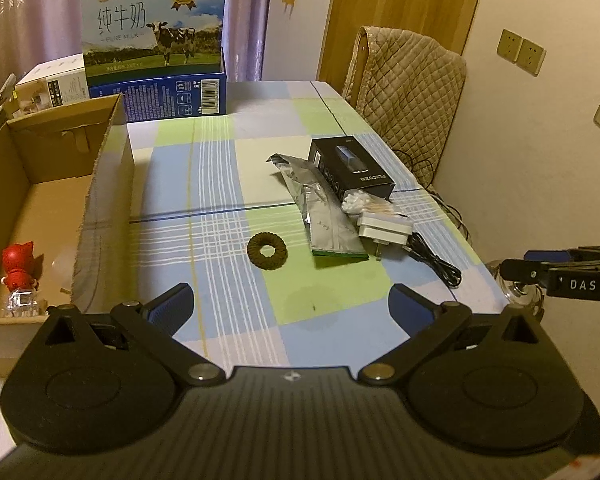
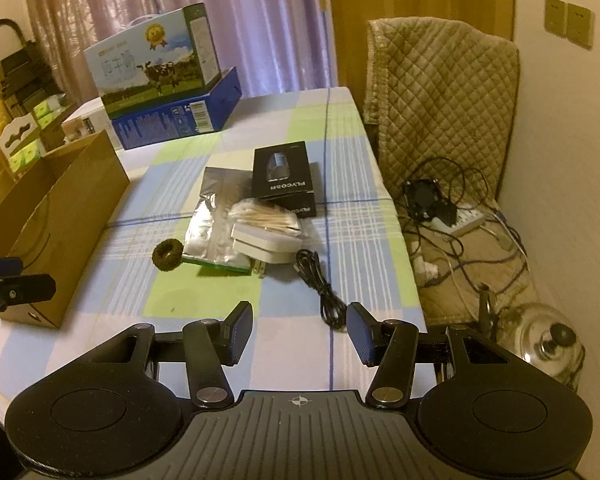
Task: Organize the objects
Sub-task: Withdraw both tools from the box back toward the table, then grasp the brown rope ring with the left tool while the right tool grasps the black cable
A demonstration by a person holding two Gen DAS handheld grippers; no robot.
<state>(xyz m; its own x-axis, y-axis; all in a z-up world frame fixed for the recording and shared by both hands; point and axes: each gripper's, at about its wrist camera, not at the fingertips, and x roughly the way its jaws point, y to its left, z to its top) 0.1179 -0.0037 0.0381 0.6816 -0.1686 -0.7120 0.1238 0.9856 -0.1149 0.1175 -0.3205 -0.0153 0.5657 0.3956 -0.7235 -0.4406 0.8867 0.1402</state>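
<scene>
Both grippers – left (image 1: 290, 306), right (image 2: 300, 334) – hung w/ jaws apart, empty. Carton (image 1: 100, 184) held a red toy (image 1: 18, 266), maybe more. Scrunchie (image 1: 267, 251) lay just right of the carton – prob. next pick, needing a low pinch.

We see bare table (image 1: 220, 184) between the box (image 1: 108, 184) wall and the hair tie (image 1: 267, 250); the pouch (image 1: 324, 216), charger (image 1: 384, 227) and cable (image 1: 436, 260) crowd the right.
</scene>
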